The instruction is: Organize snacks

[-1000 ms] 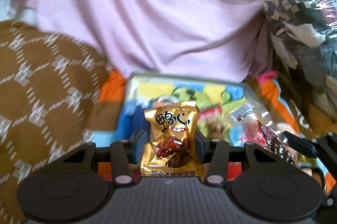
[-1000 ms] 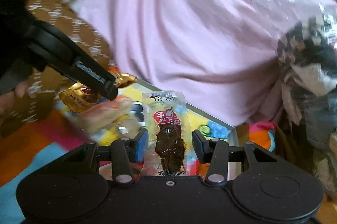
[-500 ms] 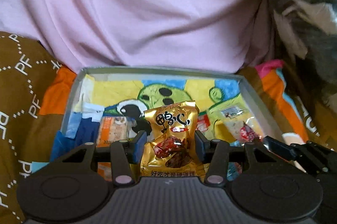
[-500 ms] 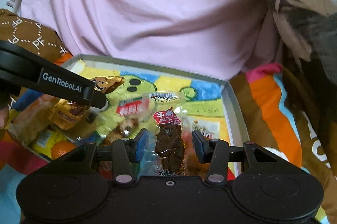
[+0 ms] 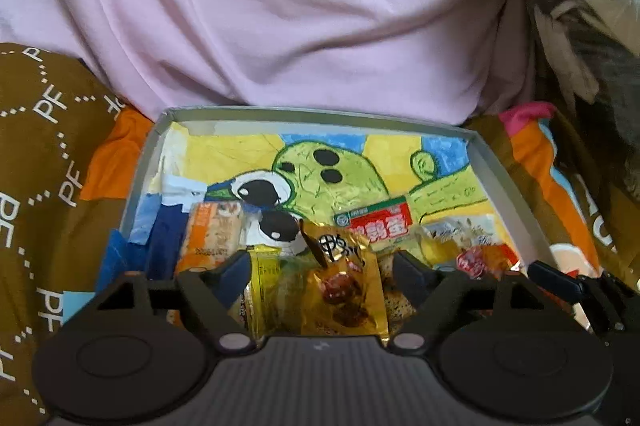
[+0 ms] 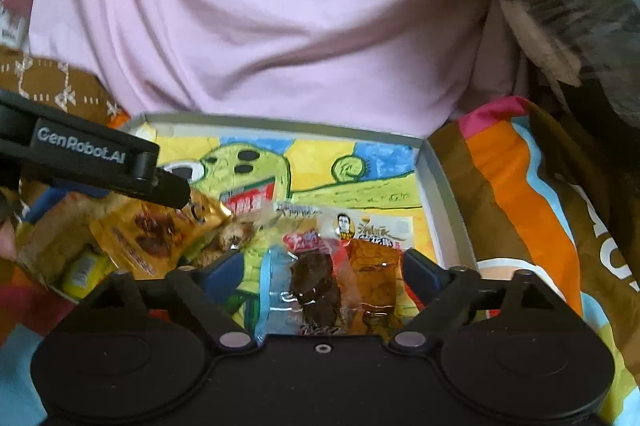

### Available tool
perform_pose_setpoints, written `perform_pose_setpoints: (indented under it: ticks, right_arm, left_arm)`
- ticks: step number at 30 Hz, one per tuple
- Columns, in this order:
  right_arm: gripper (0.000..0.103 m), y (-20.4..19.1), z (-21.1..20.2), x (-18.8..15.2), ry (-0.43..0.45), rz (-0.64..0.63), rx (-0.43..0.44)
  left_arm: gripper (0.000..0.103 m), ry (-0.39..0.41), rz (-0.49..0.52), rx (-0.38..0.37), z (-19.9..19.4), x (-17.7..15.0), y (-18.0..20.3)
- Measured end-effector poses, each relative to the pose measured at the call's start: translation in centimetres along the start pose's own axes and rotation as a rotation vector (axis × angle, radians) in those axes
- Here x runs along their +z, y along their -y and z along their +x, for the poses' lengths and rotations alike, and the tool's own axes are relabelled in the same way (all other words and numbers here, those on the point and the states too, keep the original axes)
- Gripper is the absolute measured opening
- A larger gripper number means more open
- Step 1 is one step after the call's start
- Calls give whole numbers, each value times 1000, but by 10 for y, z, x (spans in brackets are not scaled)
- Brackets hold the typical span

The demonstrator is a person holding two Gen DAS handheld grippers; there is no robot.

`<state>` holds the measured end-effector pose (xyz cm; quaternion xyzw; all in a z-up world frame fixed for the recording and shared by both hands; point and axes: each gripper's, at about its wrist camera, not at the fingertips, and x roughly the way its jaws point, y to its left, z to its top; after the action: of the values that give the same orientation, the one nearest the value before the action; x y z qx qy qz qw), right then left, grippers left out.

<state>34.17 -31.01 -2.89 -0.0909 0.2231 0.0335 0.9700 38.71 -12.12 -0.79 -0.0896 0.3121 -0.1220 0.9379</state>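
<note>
Snacks lie in the shallow cartoon-lined box [image 5: 486,161], where the left gripper [image 5: 322,262] and right gripper [image 6: 323,258], fingers spread wide, apparently released the gold packet [image 5: 344,290] and clear jerky packet [image 6: 310,282].

Colourful striped bedding [image 5: 532,161] carries grey-rimmed cartoon-lined tray [image 5: 500,169], pink cloth [image 5: 304,9] bunched behind, brown patterned fabric [image 5: 44,153] left.
</note>
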Motion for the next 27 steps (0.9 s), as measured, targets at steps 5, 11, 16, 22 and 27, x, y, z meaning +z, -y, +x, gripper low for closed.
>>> perform_pose_setpoints:
  ticks: [5,11,16,22,27]
  right_arm:
    - [100,5,-26,3,50,47,4]
    - [102,7,-68,2,106,102,17]
    - [102,0,-111,-5,136,156,34]
    - [102,-15,-164,-23,141,177,48]
    - [102,-24,-200,-34,149,195,44]
  left_arm:
    - [95,40,-19,-1,-22,3,0]
    - [102,112,-28,25,-60,-1,-1]
    - [103,168,2,68,-104,-15,-2]
    - [103,195,29,133,-160,-50,-10]
    - [103,208,59,172,-200,-80,-14]
